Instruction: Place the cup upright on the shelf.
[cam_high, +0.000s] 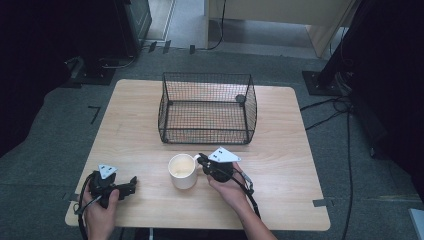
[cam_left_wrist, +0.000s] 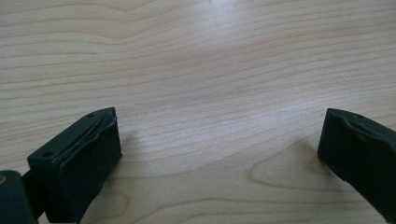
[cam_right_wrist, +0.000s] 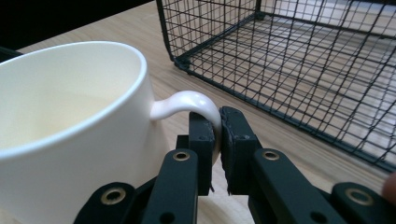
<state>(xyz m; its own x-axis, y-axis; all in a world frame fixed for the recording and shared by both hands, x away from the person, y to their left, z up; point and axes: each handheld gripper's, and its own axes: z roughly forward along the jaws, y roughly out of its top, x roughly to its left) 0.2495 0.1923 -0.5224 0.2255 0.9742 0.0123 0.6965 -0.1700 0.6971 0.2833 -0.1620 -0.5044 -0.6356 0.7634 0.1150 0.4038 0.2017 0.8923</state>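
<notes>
Near the table's front edge, my right gripper (cam_right_wrist: 218, 135) pinches the handle of the white mug (cam_high: 182, 171), ready for lifting toward the wire basket (cam_high: 207, 107); my left gripper (cam_left_wrist: 219, 154) rests open, out of the way.

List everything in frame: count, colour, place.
mug: 1, cream white, near middle of table, upright, handle pinched by the right tongs
wire basket: 1, black, far middle of table, beyond the mug, nothing visible in it
table: 1, light wood, on grey floor
cables: several, black, on floor right of table
left tongs: 1, black, near left of table, jaws apart over bare wood
right tongs: 1, black, right of mug, shut on its handle
hands: 2, at the near edge
</notes>
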